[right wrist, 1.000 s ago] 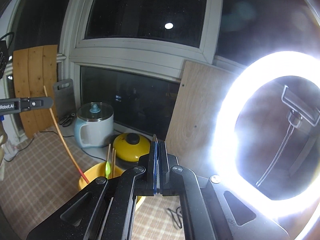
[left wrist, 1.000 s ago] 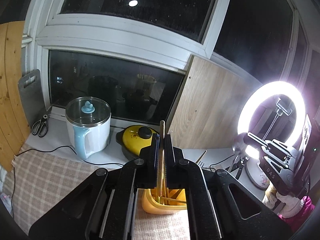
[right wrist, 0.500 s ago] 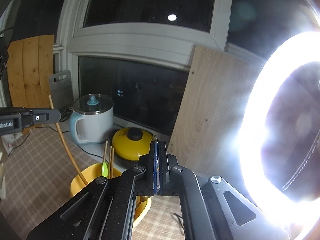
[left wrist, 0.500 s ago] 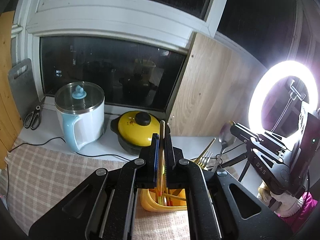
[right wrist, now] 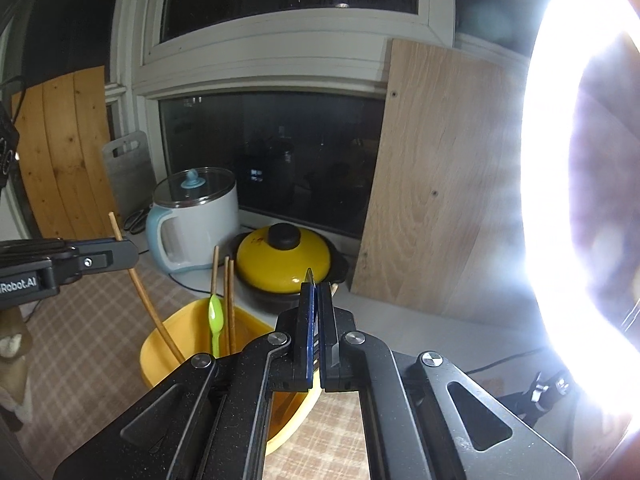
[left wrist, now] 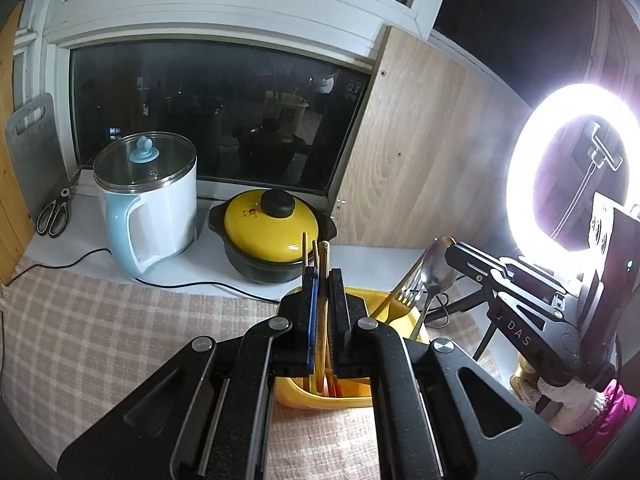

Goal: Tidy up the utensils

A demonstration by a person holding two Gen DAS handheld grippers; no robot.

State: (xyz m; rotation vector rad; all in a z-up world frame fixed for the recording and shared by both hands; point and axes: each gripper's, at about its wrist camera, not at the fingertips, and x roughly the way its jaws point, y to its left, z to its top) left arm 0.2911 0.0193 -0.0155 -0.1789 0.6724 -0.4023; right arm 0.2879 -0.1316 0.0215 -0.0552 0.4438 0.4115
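Chopstick (left wrist: 323,280) lower, between tool (left wrist: 323,304) pads.

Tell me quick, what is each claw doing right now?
Left claw: closed on a wooden chopstick, its tip down in the yellow holder.
Right claw: closed on a metal spoon standing in the holder.

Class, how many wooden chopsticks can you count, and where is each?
3. One chopstick is clamped in the left gripper, lower end in the yellow tub; two more chopsticks stand together in the tub. Others may lie hidden inside.
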